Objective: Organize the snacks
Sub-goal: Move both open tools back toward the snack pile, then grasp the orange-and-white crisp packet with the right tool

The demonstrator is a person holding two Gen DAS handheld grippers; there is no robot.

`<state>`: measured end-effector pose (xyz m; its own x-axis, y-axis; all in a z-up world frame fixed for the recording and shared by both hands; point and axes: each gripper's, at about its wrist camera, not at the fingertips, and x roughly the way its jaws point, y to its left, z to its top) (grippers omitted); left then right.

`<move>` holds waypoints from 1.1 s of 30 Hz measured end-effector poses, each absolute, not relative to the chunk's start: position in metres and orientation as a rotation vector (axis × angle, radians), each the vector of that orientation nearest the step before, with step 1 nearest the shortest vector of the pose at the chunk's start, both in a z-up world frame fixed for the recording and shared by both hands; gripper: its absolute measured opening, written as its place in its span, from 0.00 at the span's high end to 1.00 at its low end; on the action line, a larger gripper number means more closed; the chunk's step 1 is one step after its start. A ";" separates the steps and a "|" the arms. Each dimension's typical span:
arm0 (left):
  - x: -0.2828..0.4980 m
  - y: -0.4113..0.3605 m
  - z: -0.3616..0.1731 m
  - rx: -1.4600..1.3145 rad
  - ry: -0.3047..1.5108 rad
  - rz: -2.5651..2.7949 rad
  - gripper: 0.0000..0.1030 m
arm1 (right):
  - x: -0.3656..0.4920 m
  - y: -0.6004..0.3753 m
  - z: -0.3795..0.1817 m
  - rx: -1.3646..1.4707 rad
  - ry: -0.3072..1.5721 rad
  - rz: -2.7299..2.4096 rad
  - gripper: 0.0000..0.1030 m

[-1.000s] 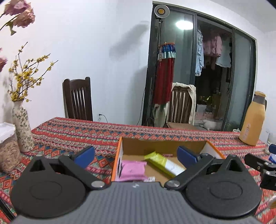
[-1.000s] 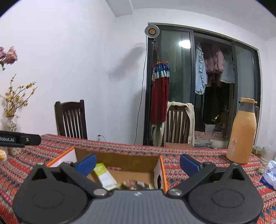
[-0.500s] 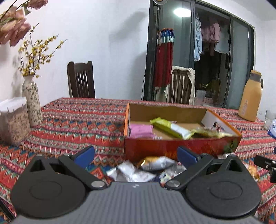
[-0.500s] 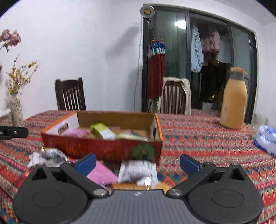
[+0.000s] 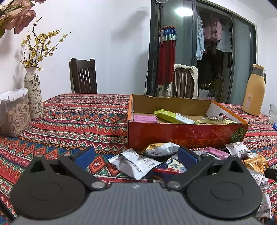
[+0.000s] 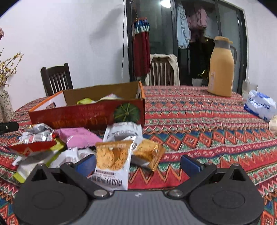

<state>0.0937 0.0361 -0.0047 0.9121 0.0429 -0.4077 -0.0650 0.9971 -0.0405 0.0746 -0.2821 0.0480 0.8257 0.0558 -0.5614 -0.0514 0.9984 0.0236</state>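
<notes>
Here, your left tongs point(image 5: 135, 154) and right tongs point(image 6: 138, 162) hover agape, empty, over loose packets point(image 6: 111, 155) heaped before the box point(image 5: 173, 133), ready for picking.

A ceiling lamp point(image 5: 183, 10) glares in the upper frame, reflected in glass. Fisheye bending darkens the corners. The right wrist view looks slightly soft.
</notes>
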 end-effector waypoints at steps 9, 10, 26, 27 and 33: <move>0.095 0.044 -0.006 -0.095 0.436 0.054 0.00 | 0.076 -0.271 0.048 0.006 0.623 0.067 0.00; 0.095 0.045 -0.006 -0.098 0.435 0.053 0.00 | 0.076 -0.272 0.049 0.007 0.625 0.065 0.00; 0.092 0.048 -0.007 -0.117 0.436 0.051 0.00 | 0.076 -0.269 0.046 0.041 0.656 0.045 0.00; 0.092 0.049 -0.007 -0.117 0.437 0.051 0.00 | 0.079 -0.268 0.045 0.036 0.660 0.042 0.04; 0.091 0.049 -0.008 -0.121 0.438 0.049 0.00 | 0.093 -0.257 0.041 -0.005 0.688 0.075 0.37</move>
<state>0.0913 0.0486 -0.0078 0.9045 0.0215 -0.4259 -0.0738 0.9916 -0.1065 0.0935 -0.2574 0.0408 0.7697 0.0671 -0.6348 -0.0704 0.9973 0.0200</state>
